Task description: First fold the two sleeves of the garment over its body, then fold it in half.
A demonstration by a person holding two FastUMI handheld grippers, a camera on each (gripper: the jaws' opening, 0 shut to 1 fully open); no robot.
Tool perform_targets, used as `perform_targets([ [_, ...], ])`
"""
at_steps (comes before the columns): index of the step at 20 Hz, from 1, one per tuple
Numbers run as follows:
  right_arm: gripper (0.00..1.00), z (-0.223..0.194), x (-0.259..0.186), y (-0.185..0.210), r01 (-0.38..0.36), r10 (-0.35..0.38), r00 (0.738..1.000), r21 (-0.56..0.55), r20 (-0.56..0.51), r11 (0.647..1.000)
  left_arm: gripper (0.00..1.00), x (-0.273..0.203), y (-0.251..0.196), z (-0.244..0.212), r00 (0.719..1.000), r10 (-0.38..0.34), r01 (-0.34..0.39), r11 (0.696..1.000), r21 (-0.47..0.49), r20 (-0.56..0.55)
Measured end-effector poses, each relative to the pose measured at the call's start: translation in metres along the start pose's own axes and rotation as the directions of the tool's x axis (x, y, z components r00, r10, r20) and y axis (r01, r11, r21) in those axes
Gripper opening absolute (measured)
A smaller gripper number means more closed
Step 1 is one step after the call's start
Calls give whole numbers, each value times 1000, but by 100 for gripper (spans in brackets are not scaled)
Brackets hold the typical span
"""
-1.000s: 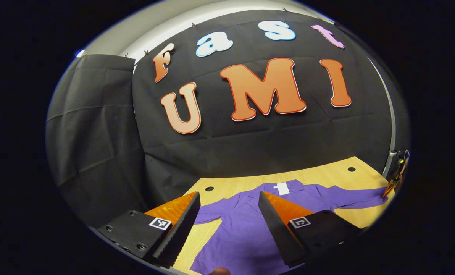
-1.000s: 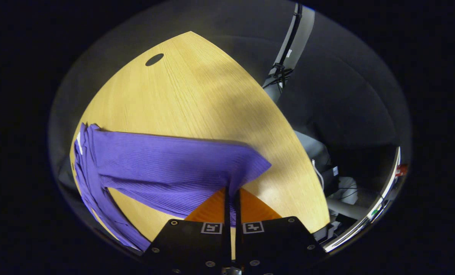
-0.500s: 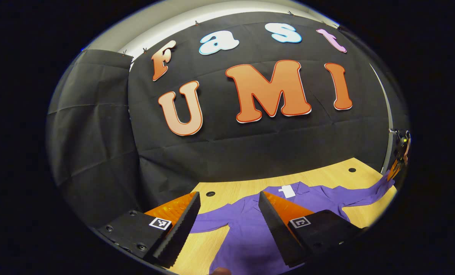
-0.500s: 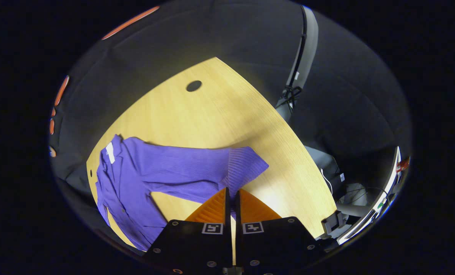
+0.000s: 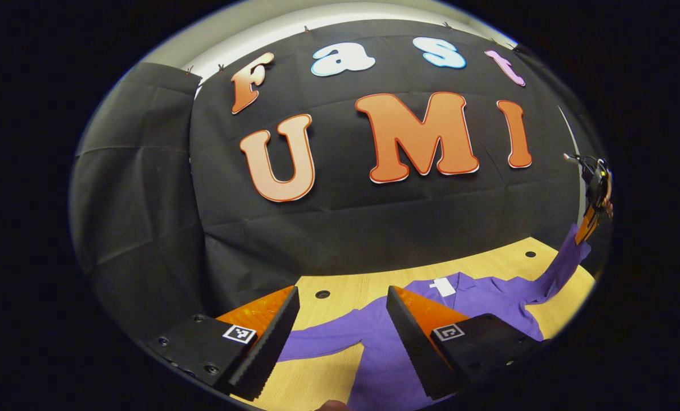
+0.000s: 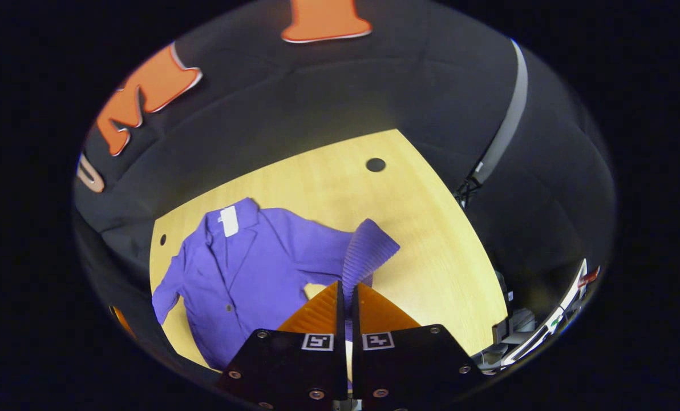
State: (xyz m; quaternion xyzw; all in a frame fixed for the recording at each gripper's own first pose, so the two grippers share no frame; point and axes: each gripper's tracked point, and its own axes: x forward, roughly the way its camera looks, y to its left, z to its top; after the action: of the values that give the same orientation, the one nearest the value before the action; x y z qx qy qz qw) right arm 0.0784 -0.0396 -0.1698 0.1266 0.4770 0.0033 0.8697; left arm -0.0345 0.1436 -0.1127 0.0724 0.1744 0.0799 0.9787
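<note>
My left gripper [image 5: 340,319] hangs with fingers spread wide, grasping nothing, above the purple ribbed button-front jacket [image 6: 243,274]. The jacket lies flat on the pale wooden table [image 6: 328,182], long axis running collar at eleven o'clock to hem at six in the right gripper view. My right gripper [image 6: 347,297] is pinched tight on the ribbed sleeve cuff [image 6: 368,251], lifted at one o'clock.

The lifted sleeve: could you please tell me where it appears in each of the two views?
Left gripper view: the lifted sleeve rises at the far right edge, up to the right gripper.
Right gripper view: the sleeve hangs at centre, just above the closed fingers.
Shared landmark: the white tag at the collar.
</note>
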Motion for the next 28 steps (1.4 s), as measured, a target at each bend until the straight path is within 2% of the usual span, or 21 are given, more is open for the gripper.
perform_targets([
  [6, 4, -1, -23, 94, -80, 84, 996, -86, 38, 993, 96, 16, 47, -11, 1000, 7, -7, 1000, 11, -11],
  [10, 4, -11, -27, 152, -122, 127, 992, -151, 27, 981, 96, 25, 84, -24, 999, 23, -23, 1000, 12, -29],
  [21, 4, -41, -27, 300, -276, 276, 960, -286, -40, 918, 96, 46, 176, -63, 990, 100, -98, 995, 24, -100],
  [24, 6, -48, -20, 327, -286, 289, 957, -318, -38, 904, 96, 51, 190, -72, 987, 116, -114, 993, 27, -114],
  [26, 12, -52, -26, 346, -347, 349, 936, -280, -46, 895, 96, 55, 197, -78, 984, 123, -120, 992, 27, -126],
  [27, 18, -50, -28, 352, -360, 366, 930, -273, -32, 892, 96, 58, 201, -80, 983, 129, -127, 992, 27, -132],
  [28, 37, -49, -30, 354, -370, 379, 925, -273, -23, 888, 96, 60, 205, -83, 981, 134, -132, 991, 28, -137],
])
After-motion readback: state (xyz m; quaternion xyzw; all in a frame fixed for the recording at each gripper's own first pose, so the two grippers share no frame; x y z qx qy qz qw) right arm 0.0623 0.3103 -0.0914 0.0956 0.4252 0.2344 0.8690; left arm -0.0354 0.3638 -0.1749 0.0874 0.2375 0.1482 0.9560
